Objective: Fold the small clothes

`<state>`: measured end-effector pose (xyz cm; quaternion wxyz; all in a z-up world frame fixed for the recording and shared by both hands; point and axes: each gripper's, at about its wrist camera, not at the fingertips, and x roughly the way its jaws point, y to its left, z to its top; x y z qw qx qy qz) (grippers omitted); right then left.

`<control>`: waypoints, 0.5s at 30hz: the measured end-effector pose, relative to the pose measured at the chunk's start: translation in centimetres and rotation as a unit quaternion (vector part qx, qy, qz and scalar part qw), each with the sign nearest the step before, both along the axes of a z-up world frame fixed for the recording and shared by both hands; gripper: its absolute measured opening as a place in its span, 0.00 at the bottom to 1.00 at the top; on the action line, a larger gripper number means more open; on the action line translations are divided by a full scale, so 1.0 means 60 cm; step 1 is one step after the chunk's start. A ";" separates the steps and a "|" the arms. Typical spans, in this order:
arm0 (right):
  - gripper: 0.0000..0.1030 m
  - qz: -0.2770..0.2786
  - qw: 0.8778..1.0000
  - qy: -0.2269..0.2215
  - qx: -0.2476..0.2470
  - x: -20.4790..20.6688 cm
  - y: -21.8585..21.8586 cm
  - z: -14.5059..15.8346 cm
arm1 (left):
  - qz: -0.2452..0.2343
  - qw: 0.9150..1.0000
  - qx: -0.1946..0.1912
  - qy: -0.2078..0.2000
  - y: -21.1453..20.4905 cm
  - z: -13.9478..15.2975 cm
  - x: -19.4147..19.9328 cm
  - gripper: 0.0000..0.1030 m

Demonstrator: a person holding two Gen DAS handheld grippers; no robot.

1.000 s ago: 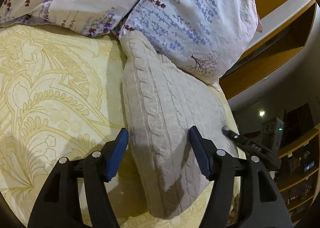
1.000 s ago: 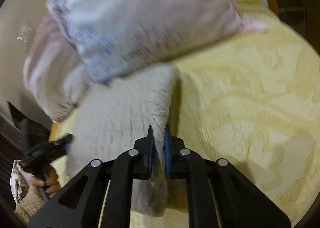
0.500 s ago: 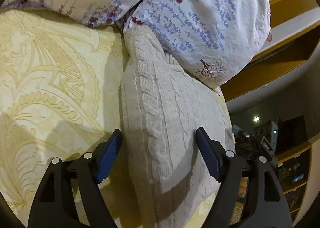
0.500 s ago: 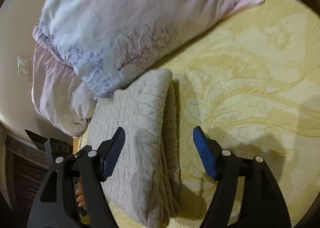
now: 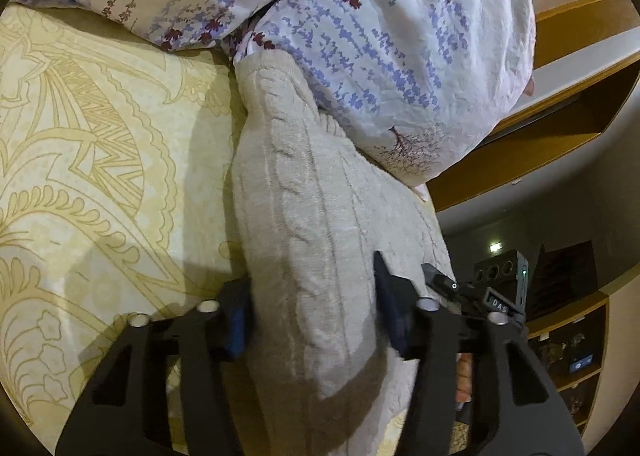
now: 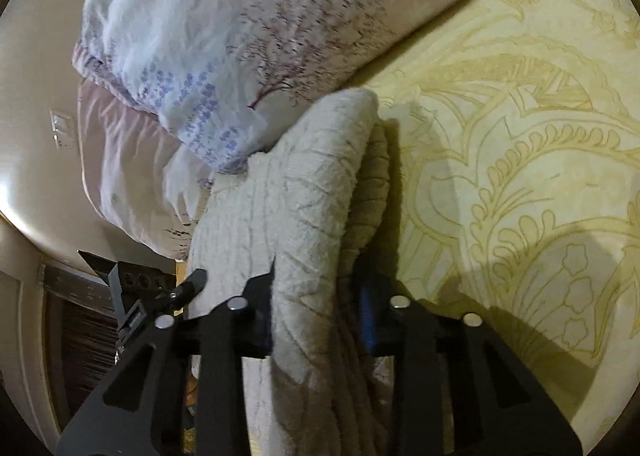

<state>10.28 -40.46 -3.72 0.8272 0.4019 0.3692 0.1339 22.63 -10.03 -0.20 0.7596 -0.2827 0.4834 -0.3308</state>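
Both pairs of jaws, spread wide around the knit half a second ago, have narrowed onto it. On the left wrist view, the left hand-held gripper (image 5: 314,310) has its blue pads against either flank of the cream cable-knit sweater (image 5: 304,224), and its jaws are closing with the folded bundle between them; the fabric bulges up between the fingers (image 5: 390,308), so the pads press on it. On the right wrist view, the right hand-held gripper (image 6: 320,304) straddles the same sweater (image 6: 304,192) at its stacked, layered edge, its jaws also closing, with the thick fold filling the gap and both pads hard against the knit. The sweater lies folded into a long narrow bundle on the bed (image 5: 92,160), on a pale yellow cover with a gold paisley pattern, and its far end is tucked against a floral pillow (image 5: 384,56) printed with purple sprigs and a small tree. The other gripper's black body shows at the edge of each view, beside the sweater. Beyond the bed edge, wooden shelving (image 5: 576,340) stands in a dim room.
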 end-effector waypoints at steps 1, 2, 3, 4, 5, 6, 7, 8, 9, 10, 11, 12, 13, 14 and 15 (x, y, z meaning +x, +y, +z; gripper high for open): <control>0.27 -0.001 1.000 -0.009 -0.012 -0.004 0.009 0.012 | -0.001 1.000 -0.002 -0.001 0.003 0.003 -0.001 0.42; 0.26 -0.001 1.000 -0.015 -0.017 -0.006 0.014 0.019 | -0.004 1.000 -0.004 -0.003 0.006 0.007 -0.003 0.41; 0.26 0.000 1.000 -0.024 -0.021 -0.010 0.020 0.028 | -0.006 1.000 -0.006 -0.004 0.009 0.010 -0.004 0.40; 0.25 0.004 0.999 -0.036 -0.026 -0.013 0.032 0.042 | -0.009 1.000 -0.009 -0.006 0.016 0.014 -0.007 0.39; 0.25 0.007 0.999 -0.043 -0.032 -0.015 0.043 0.051 | -0.011 1.000 -0.011 -0.007 0.022 0.018 -0.010 0.39; 0.25 0.011 0.998 -0.049 -0.041 -0.016 0.056 0.060 | -0.010 1.000 -0.011 -0.010 0.035 0.024 -0.015 0.39; 0.25 0.018 0.997 -0.055 -0.054 -0.016 0.076 0.069 | -0.009 1.000 -0.010 -0.013 0.046 0.030 -0.019 0.39; 0.25 0.024 0.996 -0.063 -0.059 -0.015 0.097 0.076 | -0.007 1.000 -0.009 -0.016 0.059 0.035 -0.024 0.39; 0.25 0.028 0.995 -0.066 -0.063 -0.015 0.108 0.077 | -0.002 1.000 -0.008 -0.017 0.083 0.043 -0.030 0.39; 0.25 0.036 0.994 -0.072 -0.070 -0.013 0.129 0.080 | 0.001 1.000 -0.006 -0.018 0.096 0.047 -0.034 0.39; 0.25 0.042 0.993 -0.076 -0.075 -0.011 0.144 0.082 | 0.005 1.000 -0.005 -0.019 0.113 0.052 -0.039 0.39; 0.25 0.048 0.992 -0.080 -0.081 -0.007 0.162 0.083 | 0.011 1.000 0.000 -0.022 0.136 0.059 -0.046 0.39; 0.25 0.055 0.991 -0.083 -0.087 -0.002 0.183 0.083 | 0.016 1.000 0.005 -0.023 0.153 0.061 -0.053 0.39; 0.24 0.060 0.990 -0.083 -0.093 0.002 0.201 0.081 | 0.023 0.999 0.012 -0.025 0.176 0.064 -0.059 0.39; 0.24 0.064 0.990 -0.083 -0.099 0.006 0.215 0.077 | 0.029 0.999 0.020 -0.028 0.191 0.064 -0.062 0.39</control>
